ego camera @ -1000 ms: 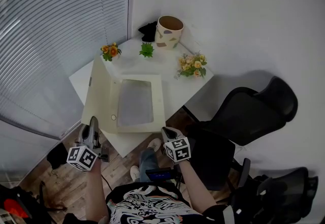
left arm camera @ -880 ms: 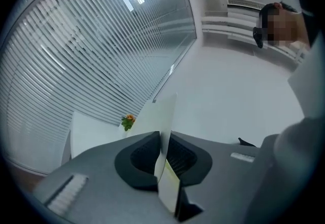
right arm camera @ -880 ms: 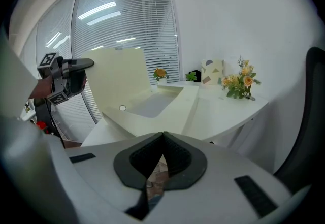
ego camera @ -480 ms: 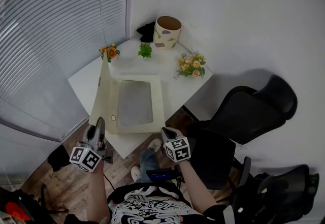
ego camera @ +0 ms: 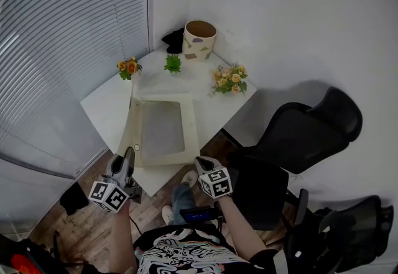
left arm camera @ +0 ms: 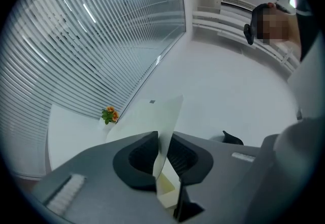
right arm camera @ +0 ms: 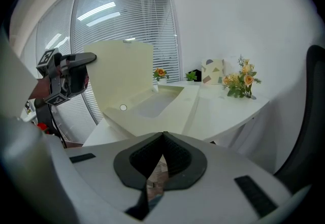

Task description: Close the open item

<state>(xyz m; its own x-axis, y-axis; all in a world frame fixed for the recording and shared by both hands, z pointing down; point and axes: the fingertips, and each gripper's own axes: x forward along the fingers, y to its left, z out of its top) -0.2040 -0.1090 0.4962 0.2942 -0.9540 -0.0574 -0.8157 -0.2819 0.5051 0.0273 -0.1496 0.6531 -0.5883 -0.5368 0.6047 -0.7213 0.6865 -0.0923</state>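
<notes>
The person wears a black-and-white swirl-patterned shirt (ego camera: 180,255), blue jeans (ego camera: 180,195) and what look like pale shoes (ego camera: 166,212). The grey plastic left gripper (ego camera: 129,153) and matching right gripper (ego camera: 200,159) each carry black ribbed pads (right arm camera: 179,159) and a white cube of black square markers (ego camera: 109,195). The left gripper's jaws have just been opening, with the thin cream lid (left arm camera: 161,121) between them.

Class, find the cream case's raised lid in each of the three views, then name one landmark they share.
Head view: lid left of centre, seen edge-on.
Left gripper view: lid at centre, lower half, standing upright.
Right gripper view: lid upper left, its broad face showing.
Shared landmark: orange flowers, beyond the lid in all three.
</notes>
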